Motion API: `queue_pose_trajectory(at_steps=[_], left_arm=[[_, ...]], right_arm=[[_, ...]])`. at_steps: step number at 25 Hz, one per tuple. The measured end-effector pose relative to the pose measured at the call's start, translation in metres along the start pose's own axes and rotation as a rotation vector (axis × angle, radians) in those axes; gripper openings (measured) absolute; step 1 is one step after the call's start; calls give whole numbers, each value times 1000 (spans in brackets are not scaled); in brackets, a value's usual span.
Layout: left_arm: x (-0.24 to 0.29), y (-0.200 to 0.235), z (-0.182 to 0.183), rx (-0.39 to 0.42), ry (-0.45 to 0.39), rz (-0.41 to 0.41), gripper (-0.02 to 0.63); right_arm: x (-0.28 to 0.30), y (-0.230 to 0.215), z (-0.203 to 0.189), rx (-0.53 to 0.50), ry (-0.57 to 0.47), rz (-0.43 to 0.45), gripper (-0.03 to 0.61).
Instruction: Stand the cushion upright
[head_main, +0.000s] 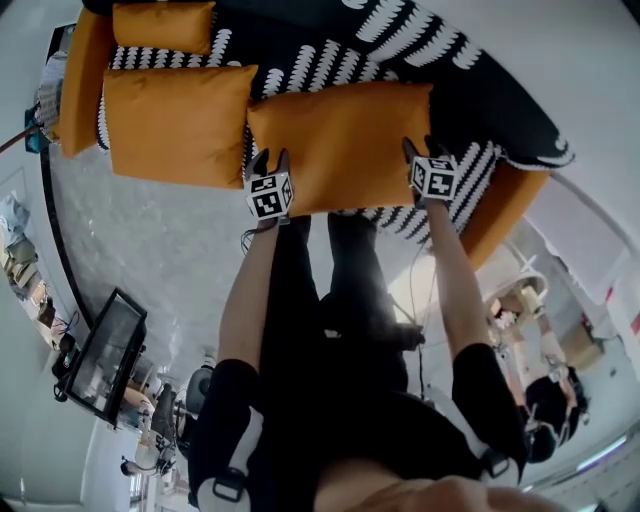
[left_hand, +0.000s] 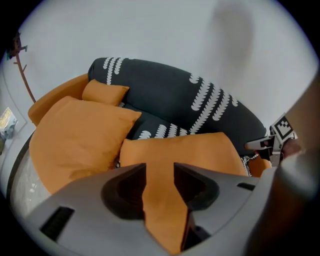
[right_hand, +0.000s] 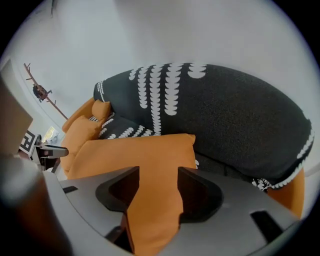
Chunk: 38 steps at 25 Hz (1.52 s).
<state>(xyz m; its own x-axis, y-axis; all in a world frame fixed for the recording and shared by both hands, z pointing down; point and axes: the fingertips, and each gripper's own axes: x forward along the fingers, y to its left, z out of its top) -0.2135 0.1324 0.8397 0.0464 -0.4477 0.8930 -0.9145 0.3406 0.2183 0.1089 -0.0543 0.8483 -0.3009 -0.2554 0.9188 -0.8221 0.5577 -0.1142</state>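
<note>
Our bare forearms reach down past dark clothing to the two grippers, each topped by its marker cube. We see the left gripper (head_main: 270, 158) at the near left corner of the cushion (head_main: 340, 145) and the right gripper (head_main: 420, 148) at its near right corner. Both sets of fingers stand wide. In the left gripper view (left_hand: 160, 170) and the right gripper view (right_hand: 158, 172), the cushion's near edge fills the gap between the jaws, and we see no pinch in the fabric.

We find the cushion plain orange, rectangular and smooth. It lies flat on the sofa (head_main: 330, 50) seat, long side toward us, just beside a larger orange cushion (head_main: 175, 125). Beyond sit a small orange cushion (head_main: 163, 27) and the black, white-patterned backrest.
</note>
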Motion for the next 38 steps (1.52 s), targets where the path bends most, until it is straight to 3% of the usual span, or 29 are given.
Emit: queue_pose_trajectory(at_steps=[12, 19, 23, 29, 38], left_arm=[[43, 7, -39, -29, 142, 57, 158], [47, 7, -43, -45, 142, 53, 151], [50, 8, -44, -50, 140, 56, 104], [57, 16, -44, -50, 163, 47, 44], [58, 14, -45, -44, 163, 36, 17]], right_arm=[[34, -15, -40, 5, 139, -30, 230], [46, -14, -50, 39, 185, -42, 230], [52, -16, -51, 37, 202, -34, 228], [64, -6, -52, 54, 251, -20, 162], [66, -6, -55, 50, 263, -25, 106]])
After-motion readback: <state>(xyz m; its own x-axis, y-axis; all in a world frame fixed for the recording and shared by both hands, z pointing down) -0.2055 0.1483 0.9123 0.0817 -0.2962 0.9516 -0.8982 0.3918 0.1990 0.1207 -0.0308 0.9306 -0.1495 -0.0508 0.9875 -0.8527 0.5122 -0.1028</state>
